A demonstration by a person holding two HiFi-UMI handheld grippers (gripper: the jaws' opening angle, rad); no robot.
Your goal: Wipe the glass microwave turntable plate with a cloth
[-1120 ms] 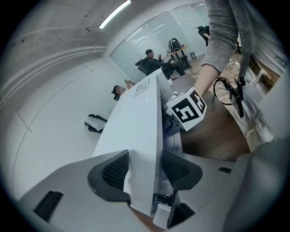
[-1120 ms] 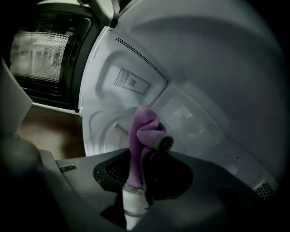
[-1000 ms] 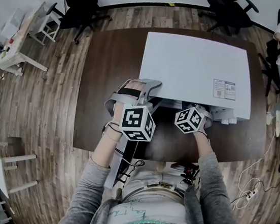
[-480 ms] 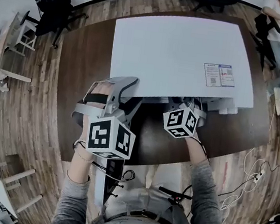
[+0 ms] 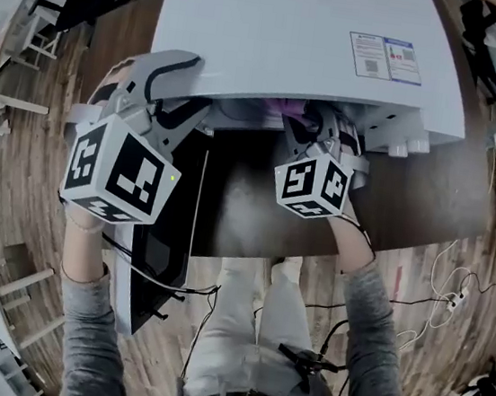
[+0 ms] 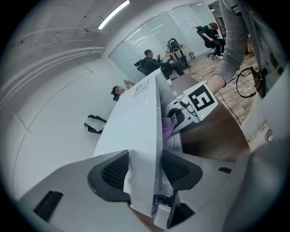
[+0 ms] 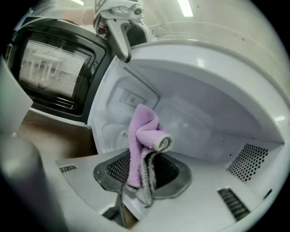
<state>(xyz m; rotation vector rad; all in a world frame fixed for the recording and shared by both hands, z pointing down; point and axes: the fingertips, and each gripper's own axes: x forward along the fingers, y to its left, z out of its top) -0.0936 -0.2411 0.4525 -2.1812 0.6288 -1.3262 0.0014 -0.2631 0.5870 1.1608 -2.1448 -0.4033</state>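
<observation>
One fleecy lilac cloth [image 7: 141, 136] in right gripper's [image 7: 144, 174] ribbed jaws

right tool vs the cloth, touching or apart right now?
Touching. The right gripper view shows the right tool shut on the pink cloth: its lower folds are pinched between the jaws, and the rolled end stands up toward the microwave cavity.

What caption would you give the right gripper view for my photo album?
The right tool pinching a purple cloth inside the open microwave.
</observation>
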